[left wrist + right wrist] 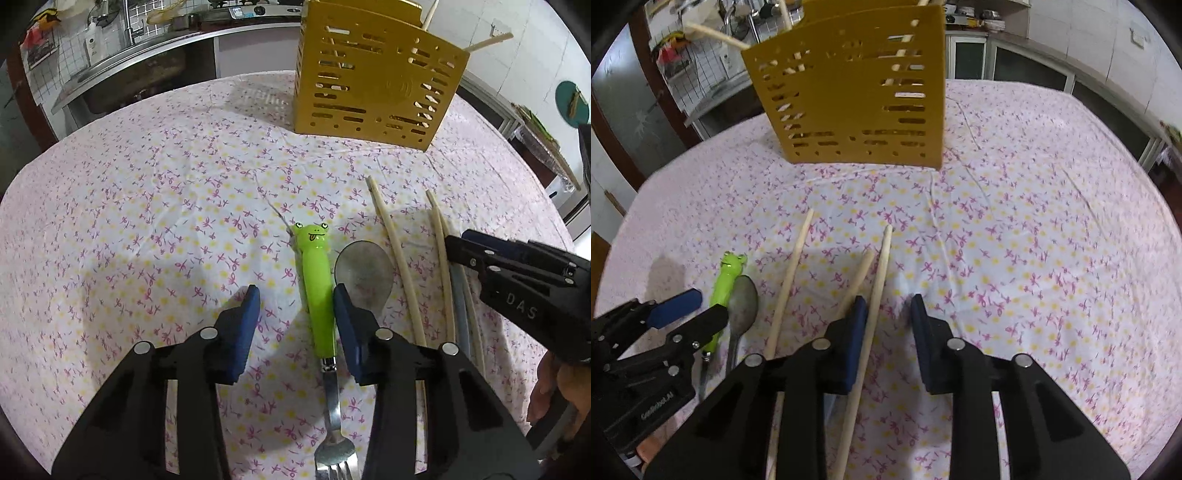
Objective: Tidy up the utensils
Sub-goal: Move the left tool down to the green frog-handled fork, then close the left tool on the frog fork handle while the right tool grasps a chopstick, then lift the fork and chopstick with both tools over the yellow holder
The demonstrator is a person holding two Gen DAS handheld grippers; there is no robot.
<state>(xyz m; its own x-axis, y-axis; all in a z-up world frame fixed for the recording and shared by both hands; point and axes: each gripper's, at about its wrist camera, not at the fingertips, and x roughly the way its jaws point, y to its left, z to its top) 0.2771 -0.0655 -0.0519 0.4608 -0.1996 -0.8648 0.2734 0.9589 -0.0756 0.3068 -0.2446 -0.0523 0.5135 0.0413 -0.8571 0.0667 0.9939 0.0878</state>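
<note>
Worktop (129,184) under a floral cloth. Yellow slotted holder (376,74) stands at 12 o'clock with a few chopsticks already poking from its top, so part of the sorting looks done. Left lying flat: a fork (319,295) with a green frog-faced handle, tines toward 6 o'clock; a metal spoon (364,273) just beside it at 3 o'clock, its bowl touching or nearly touching the handle; and three pale chopsticks (788,280) running roughly 12 to 6, two of them close together. Left gripper (295,314) straddles the green handle, jaws apart; the handle lies against the right-side pad, with a clear gap to the other, so nothing is clamped. Right gripper (888,325) has its jaws apart around one chopstick (875,314), which lies against the left-side pad; no squeeze from the far pad. Judgement: early-to-middle of the job, five pieces still to go in. Fork handle is glossy plastic, rounded, likely slippery; chopsticks thin, plain wood.
</note>
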